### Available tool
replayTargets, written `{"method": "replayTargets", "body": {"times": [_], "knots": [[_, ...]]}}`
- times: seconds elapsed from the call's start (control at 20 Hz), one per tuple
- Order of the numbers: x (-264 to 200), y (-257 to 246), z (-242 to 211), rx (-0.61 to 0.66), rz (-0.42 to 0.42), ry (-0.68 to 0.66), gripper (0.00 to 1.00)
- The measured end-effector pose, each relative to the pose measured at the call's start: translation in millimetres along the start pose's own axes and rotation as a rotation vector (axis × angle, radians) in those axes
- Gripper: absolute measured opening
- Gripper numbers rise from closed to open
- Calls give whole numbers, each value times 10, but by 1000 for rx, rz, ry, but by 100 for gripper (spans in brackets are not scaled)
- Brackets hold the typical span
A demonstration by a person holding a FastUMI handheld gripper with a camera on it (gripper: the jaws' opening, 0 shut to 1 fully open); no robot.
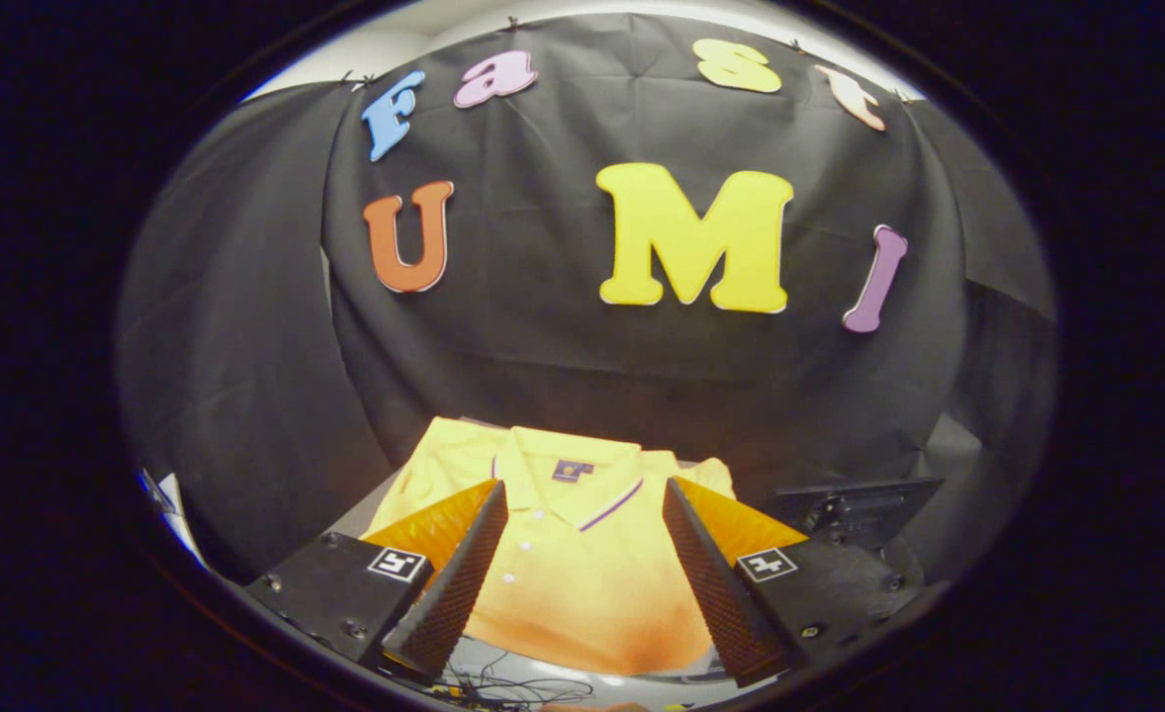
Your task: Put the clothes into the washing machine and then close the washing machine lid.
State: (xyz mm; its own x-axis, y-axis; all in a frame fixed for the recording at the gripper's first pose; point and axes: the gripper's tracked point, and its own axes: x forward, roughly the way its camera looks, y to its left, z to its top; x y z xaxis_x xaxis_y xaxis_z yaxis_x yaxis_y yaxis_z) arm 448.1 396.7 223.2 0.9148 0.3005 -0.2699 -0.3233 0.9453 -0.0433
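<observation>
A yellow polo shirt (582, 554) lies flat, collar pointing away from me, with a purple-trimmed collar and white buttons. My gripper (584, 494) hovers above it with its fingers (464, 574) spread wide. The shirt's chest shows in the gap between them and nothing is held. The shirt's shoulders reach just beyond the fingertips.
A dark flat panel (854, 509) stands to the right of the shirt, beyond the right finger. The black cloth wall (582, 376) rises right behind the shirt. Loose cables (513, 682) lie at the shirt's near hem.
</observation>
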Motion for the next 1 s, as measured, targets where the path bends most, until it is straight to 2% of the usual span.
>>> {"method": "replayTargets", "body": {"times": [0.2,0.35,0.55,0.7,0.85,1.0], "knots": [[428,196,-332,27,-35,126,99],[665,248,-542,1,-90,196,99],[833,246,-831,-16,-150,279,99],[847,269,-808,-11,-166,278,97],[851,315,-816,-17,-156,325,95],[863,356,-863,18,-93,359,87]]}}
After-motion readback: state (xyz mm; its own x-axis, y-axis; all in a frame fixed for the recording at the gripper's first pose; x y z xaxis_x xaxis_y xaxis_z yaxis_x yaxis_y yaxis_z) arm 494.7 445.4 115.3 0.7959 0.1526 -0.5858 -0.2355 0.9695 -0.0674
